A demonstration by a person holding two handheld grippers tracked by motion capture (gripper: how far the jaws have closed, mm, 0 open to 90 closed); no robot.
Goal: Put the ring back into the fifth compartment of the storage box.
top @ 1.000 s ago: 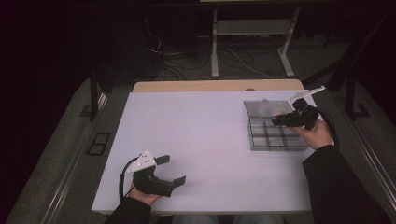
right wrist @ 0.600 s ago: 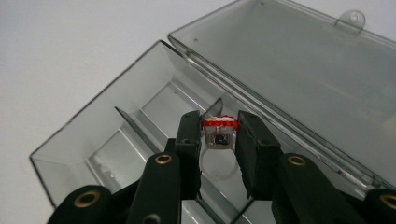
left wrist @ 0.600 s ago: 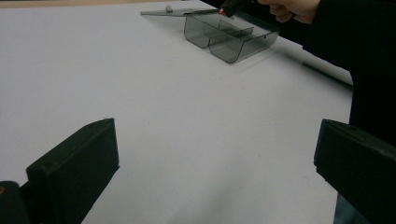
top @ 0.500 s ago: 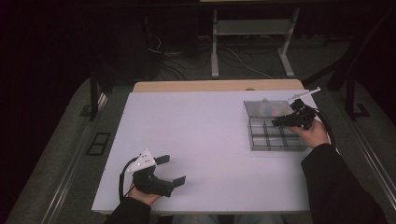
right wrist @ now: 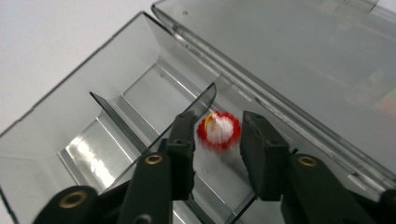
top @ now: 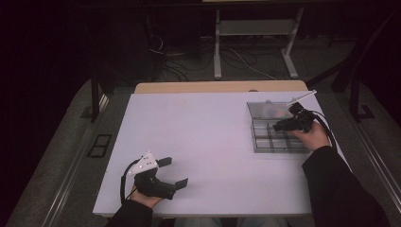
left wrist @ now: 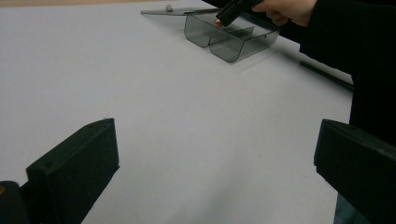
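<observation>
Clearly the work lies at the far right of the desk (top: 208,137), so going left to right: the left gripper (top: 171,171) rests at the near left edge in the person's hand, jaws wide open on nothing, well apart from the rest. Its own view looks across the bare desk to the box (left wrist: 231,35) in the distance.

At the right, the clear box (top: 276,135) sits with its lid (top: 269,109) folded back flat behind it. The right gripper (top: 279,126) reaches down into a compartment next to the lid hinge. Its jaws have just been opening a little, and a small red-and-white piece (right wrist: 218,129) sits between them. I judge this the moment of setting the piece down in the compartment. Whether the pads still touch it I cannot tell; a thin gap seems to show on each side.

The next move calls for widening the jaws enough to clear the piece, then lifting straight up without catching the divider (right wrist: 154,121).

The right gripper view alone makes the piece and its compartment plain; the high view gives the layout but loses the piece behind the gripper.
</observation>
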